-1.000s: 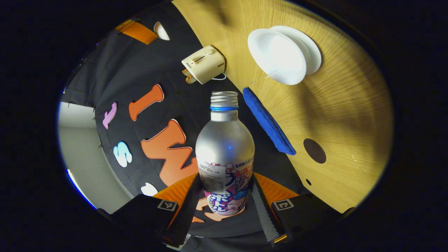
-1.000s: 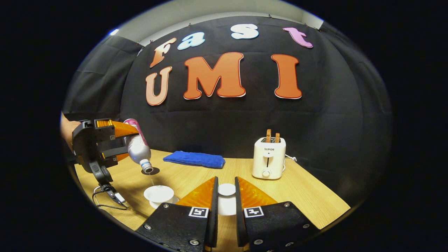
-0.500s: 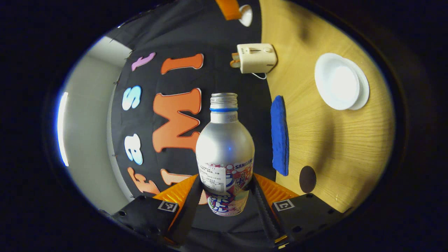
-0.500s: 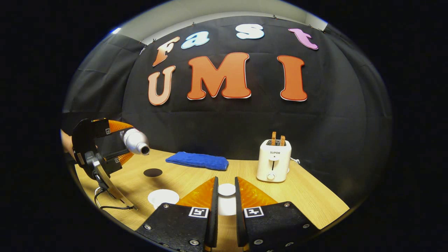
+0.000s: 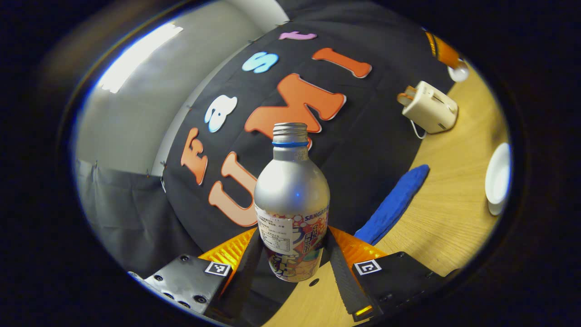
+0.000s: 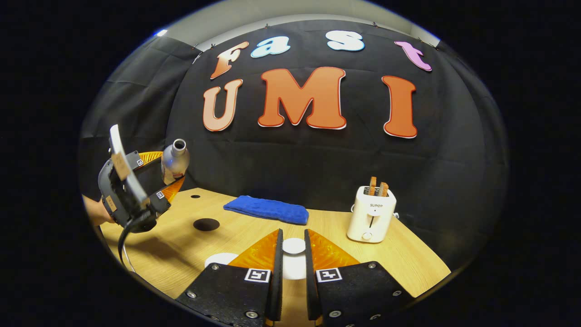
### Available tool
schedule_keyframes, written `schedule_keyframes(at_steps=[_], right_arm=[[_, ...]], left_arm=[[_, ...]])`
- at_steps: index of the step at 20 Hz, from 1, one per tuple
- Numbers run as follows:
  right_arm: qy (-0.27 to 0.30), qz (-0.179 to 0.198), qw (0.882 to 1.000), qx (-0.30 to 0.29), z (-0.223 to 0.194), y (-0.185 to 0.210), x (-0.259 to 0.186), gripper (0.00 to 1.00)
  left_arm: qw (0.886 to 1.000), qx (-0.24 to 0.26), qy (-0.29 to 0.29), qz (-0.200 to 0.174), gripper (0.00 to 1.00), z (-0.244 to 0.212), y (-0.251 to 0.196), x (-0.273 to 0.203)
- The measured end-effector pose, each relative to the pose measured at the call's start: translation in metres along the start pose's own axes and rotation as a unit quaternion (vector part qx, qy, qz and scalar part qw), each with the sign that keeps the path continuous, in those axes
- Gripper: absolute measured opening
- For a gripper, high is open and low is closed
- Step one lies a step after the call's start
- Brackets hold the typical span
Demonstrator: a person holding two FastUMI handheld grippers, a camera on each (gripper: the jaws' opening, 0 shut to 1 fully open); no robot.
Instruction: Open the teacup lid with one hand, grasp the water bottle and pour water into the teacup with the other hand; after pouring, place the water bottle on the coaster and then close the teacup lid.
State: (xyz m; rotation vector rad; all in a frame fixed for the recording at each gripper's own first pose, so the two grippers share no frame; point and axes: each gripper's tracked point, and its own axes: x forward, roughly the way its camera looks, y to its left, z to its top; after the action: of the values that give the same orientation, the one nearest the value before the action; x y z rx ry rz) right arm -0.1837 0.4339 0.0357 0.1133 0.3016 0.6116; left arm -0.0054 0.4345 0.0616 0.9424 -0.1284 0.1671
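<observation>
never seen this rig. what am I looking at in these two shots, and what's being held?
No robot: a person holds a two-finger claw in each hand, each carrying a fisheye camera.

Left gripper view: the left claw grips a capless water bottle.

Right gripper view: the right claw pinches the white teacup lid; the left claw and bottle show at far left.

On the wooden table: the open teacup, a dark round coaster, a blue cloth and a toaster.
</observation>
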Motion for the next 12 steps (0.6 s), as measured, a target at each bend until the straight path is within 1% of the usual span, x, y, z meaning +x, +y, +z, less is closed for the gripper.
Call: schedule_keyframes(at_steps=[1, 3, 5, 8, 9, 10, 11, 12], right_arm=[[0.002, 0.006, 1.0, 0.0, 0.001, 0.006, 0.002, 0.22], [-0.001, 0.012, 1.0, -0.005, 0.008, 0.018, 0.004, 0.23], [-0.001, 0.017, 1.0, -0.009, 0.01, 0.028, 0.009, 0.22], [0.002, 0.026, 1.0, -0.013, 0.012, 0.04, 0.012, 0.22], [0.002, 0.026, 1.0, -0.012, 0.013, 0.042, 0.013, 0.22], [0.004, 0.03, 0.999, -0.011, 0.013, 0.046, 0.014, 0.23], [0.004, 0.032, 0.999, -0.007, 0.013, 0.048, 0.015, 0.23], [0.007, 0.034, 0.999, -0.005, 0.012, 0.051, 0.016, 0.23]], left_arm=[[0.999, -0.038, 0.009, 0.005, 0.83, -0.004, 0.004, 0.006], [0.993, -0.113, 0.028, 0.004, 0.83, -0.011, 0.006, 0.014], [0.984, -0.172, 0.044, -0.002, 0.83, -0.018, 0.006, 0.019], [0.963, -0.257, 0.072, -0.024, 0.83, -0.03, -0.005, 0.025], [0.957, -0.276, 0.081, -0.025, 0.83, -0.036, -0.005, 0.031], [0.95, -0.298, 0.087, -0.029, 0.8, -0.04, -0.008, 0.035], [0.944, -0.313, 0.096, -0.031, 0.83, -0.046, -0.008, 0.036], [0.938, -0.328, 0.105, -0.037, 0.83, -0.051, -0.011, 0.035]])
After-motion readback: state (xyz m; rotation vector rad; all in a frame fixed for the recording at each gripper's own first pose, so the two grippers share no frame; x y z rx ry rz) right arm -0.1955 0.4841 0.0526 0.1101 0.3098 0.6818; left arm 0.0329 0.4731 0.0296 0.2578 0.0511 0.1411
